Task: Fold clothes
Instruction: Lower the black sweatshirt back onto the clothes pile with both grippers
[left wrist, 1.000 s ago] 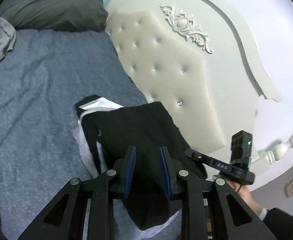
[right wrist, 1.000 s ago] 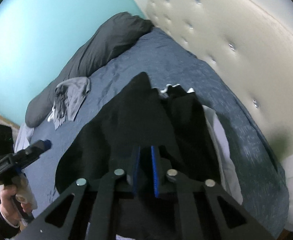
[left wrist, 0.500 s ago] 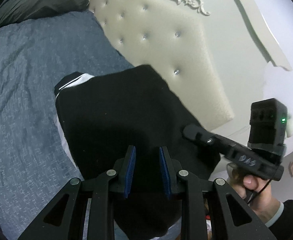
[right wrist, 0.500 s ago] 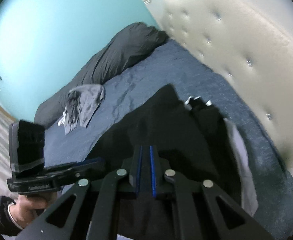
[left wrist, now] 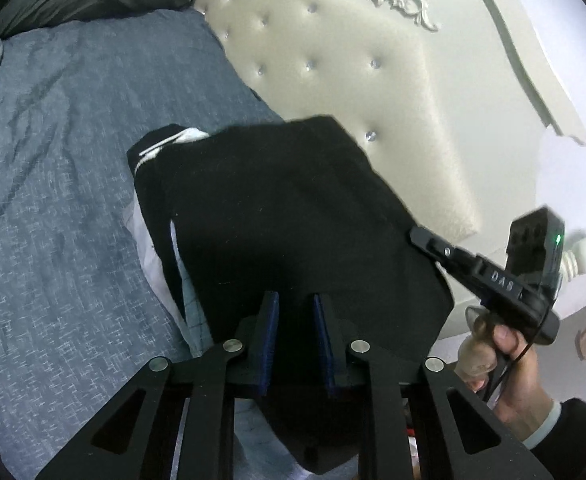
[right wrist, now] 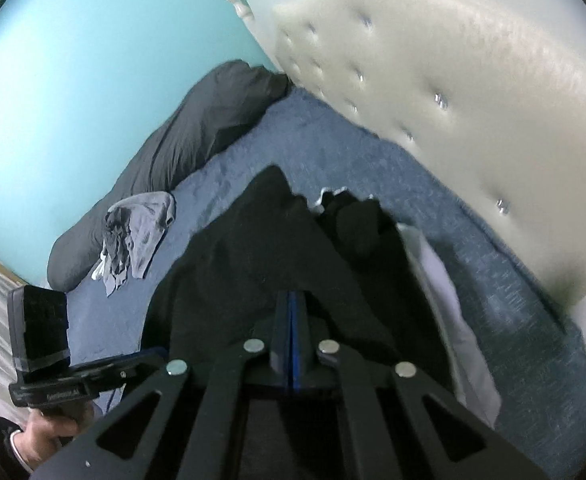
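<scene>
Our left gripper [left wrist: 295, 316] holds its blue pads apart around an edge of the black garment [left wrist: 293, 208]; whether they pinch it, we cannot tell. Our right gripper [right wrist: 291, 320] is clenched on the same cloth. The garment spreads over white clothing [right wrist: 437, 264] on the blue bed [left wrist: 53, 152], near the tufted headboard [right wrist: 453, 80]. A grey pillow [right wrist: 197, 140] lies far left.

Each hand-held gripper [left wrist: 295, 312] [right wrist: 291, 320] is a black frame with triangular cut-outs, round silver screws and blue finger pads [left wrist: 269, 330], one handle lettered "DAS", while the hand [left wrist: 511, 376] wears a dark sleeve [left wrist: 581, 432] over a white cuff.
</scene>
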`<state>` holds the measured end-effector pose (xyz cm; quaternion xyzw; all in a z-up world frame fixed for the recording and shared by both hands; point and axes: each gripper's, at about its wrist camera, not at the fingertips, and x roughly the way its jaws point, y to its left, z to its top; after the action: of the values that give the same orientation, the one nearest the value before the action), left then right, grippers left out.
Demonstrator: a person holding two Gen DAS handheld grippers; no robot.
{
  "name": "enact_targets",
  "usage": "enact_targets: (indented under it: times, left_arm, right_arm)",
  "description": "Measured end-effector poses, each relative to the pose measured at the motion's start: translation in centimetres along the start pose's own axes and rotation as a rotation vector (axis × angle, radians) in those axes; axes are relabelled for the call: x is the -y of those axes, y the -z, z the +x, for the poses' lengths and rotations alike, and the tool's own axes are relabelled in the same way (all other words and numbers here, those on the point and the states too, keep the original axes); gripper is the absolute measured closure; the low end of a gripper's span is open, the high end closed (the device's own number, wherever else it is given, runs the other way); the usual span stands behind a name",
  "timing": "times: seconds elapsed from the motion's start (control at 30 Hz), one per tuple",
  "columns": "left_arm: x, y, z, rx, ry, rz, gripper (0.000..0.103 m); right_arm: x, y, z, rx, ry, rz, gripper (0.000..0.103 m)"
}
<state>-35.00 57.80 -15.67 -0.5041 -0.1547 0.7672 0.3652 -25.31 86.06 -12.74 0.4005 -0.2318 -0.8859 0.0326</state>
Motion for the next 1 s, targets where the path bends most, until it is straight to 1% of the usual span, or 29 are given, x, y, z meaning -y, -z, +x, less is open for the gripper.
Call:
enact_targets:
  times: [0.03,0.13,0.33,0.47,0.6,0.7,0.77,0.87,1.0]
  left_arm:
    - [0.2,-0.1,-0.3,0.008,-0.001,0.008,0.082]
    - [0.4,0.2,0.0,-0.004,-0.007,0.029,0.082]
    - [0.0,1.5,1.0,-0.019,-0.014,0.041,0.082]
    - [0.0,1.4,0.9,-0.018,-0.014,0.039,0.082]
    - [0.7,0.6,-0.3,0.01,-0.014,0.055,0.082]
    - [1.0,0.1,-0.8,0.024,-0.013,0.065,0.082]
    - [1.1,0.1,-0.7,0.019,-0.016,0.07,0.082]
    - [1.0,0.4,-0.1,0.002,-0.026,0.071,0.082]
    - [0.6,1.2,0.6,-0.003,-0.023,0.066,0.082]
  right_arm:
    - [0.3,0.0,-0.2,0.008,0.001,0.008,0.103]
    - [1.1,0.2,-0.6,0.028,0.008,0.035,0.103]
    - [3.5,1.6,0.3,0.02,0.026,0.102,0.103]
    - [4.3,2.3,0.5,0.027,0.027,0.124,0.103]
    - [3.1,1.7,-1.2,0.076,0.024,0.108,0.103]
    - [1.7,0.9,-2.6,0.115,0.001,0.077,0.102]
    - [0.8,0.4,-3.0,0.127,-0.026,0.058,0.102]
    - [-0.2,0.1,-2.5,0.11,-0.045,0.027,0.102]
    - [0.3,0.9,-0.3,0.054,0.006,0.031,0.102]
